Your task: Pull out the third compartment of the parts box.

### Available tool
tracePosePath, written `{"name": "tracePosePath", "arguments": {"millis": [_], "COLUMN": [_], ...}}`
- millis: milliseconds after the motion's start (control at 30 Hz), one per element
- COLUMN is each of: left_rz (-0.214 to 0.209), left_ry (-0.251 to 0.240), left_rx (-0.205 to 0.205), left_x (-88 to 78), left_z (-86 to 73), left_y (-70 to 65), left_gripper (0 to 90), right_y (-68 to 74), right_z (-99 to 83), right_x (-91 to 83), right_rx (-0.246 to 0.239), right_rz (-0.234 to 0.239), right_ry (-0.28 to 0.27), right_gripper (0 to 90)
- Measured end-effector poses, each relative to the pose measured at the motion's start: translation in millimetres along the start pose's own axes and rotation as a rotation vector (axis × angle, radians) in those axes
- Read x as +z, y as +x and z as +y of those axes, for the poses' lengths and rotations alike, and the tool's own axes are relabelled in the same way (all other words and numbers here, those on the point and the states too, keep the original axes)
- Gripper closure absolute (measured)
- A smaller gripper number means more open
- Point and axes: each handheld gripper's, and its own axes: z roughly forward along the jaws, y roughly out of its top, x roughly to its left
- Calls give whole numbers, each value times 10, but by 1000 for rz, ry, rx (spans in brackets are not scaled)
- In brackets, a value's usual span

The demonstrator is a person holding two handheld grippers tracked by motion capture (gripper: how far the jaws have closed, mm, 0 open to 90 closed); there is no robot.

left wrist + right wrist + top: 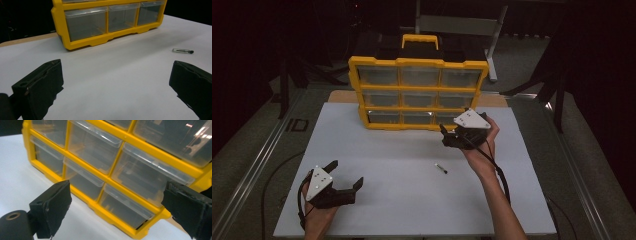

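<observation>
A yellow organizer with clear drawers stands upright at the back of the white board. A small clear vial with a black cap lies flat on the board, also seen as the vial in the left gripper view. My right gripper is open, held up close to the organizer's bottom right drawer, its jaws wide apart and empty. My left gripper rests open near the board's front left corner, nothing between its jaws, facing the organizer.
The organizer has a yellow carry handle on top. A metal frame stands behind the table in the dark. Metal rails run along both sides of the board. Cables trail from both grippers.
</observation>
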Motion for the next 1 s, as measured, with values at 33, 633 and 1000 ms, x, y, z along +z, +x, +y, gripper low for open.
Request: {"name": "tracePosePath", "arguments": {"millis": [33,633,1000], "left_rz": [-1,5,4], "left_ry": [1,3,10], "left_rx": [-3,-2,-1], "left_x": [4,19,42], "left_z": [-2,-4,-11], "left_y": [4,7,3], "left_gripper": [2,1,2], "right_y": [2,57,34], "right_z": [17,48,49], "right_x": [15,308,355], "right_rx": [-21,-389,-599], "right_rz": [-10,-97,-163], "right_ry": [3,189,200], "right_gripper": [81,81,82]}}
